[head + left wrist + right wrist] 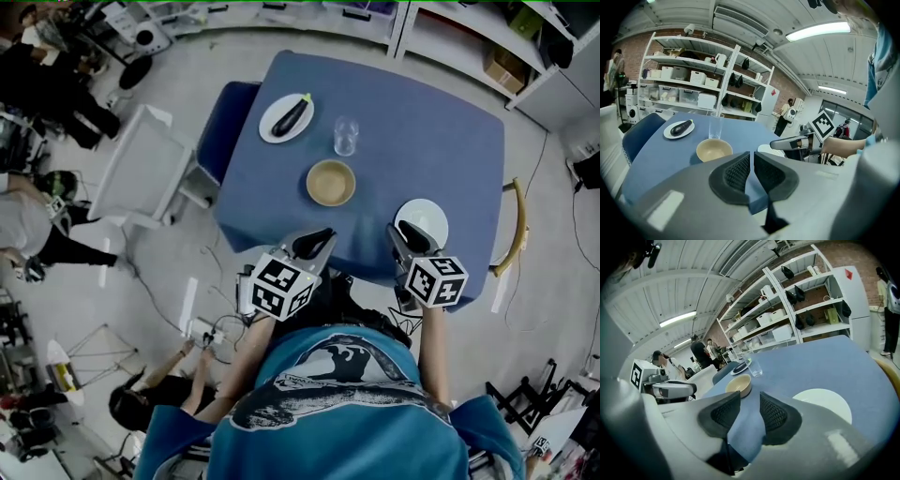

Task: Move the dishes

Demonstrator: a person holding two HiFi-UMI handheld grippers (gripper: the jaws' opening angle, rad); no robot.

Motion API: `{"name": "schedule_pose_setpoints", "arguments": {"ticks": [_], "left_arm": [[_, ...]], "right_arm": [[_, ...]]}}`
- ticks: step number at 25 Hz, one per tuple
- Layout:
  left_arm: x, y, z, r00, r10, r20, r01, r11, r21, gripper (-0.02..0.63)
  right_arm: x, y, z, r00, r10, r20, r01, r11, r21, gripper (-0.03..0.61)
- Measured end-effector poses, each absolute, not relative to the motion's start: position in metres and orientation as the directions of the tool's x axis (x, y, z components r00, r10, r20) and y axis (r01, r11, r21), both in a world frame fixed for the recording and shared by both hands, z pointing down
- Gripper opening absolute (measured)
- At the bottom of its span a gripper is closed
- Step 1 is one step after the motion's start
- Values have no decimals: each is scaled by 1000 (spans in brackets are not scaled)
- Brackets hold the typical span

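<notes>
The left gripper [752, 160] has its jaws all but closed. Only a sliver of blue cloth shows between the black ribbed pads, and nothing is held there. It hangs over the near edge of the table [441, 131], just off the left of that edge.

The right gripper [750, 398] has its jaws a little way apart, with nothing but cloth showing in the gap. It sits over the same near edge, and its tips reach above an empty white plate [429, 214] near the right corner on the person's side. I cannot tell whether it touches the plate.

Further in, roughly between the two grippers and a little beyond them, a tan bowl [331, 182] stands upright and looks empty. Just past it is a clear drinking glass [346, 136], also upright. To the left of the glass, near the far left corner, a second white plate [272, 125] carries a dark eggplant [292, 113] lying across it.

All four dishes rest on the blue cloth, apart from one another. A blue chair [230, 122] is pushed against the table's left side, next to the eggplant plate.
</notes>
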State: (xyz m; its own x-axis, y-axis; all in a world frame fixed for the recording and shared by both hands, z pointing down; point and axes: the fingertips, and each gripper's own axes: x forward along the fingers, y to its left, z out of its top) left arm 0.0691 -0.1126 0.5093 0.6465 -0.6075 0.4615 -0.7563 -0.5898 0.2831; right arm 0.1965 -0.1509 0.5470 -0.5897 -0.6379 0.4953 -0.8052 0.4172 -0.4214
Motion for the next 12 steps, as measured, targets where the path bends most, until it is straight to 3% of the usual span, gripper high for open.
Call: {"name": "schedule_pose_setpoints", "arguments": {"ticks": [12], "left_arm": [[77,-93,506,666,-567,485,-730,-631,263,42]], "right_arm": [[192,-125,553,-591,-647,482,-801,401,-444,133]]}}
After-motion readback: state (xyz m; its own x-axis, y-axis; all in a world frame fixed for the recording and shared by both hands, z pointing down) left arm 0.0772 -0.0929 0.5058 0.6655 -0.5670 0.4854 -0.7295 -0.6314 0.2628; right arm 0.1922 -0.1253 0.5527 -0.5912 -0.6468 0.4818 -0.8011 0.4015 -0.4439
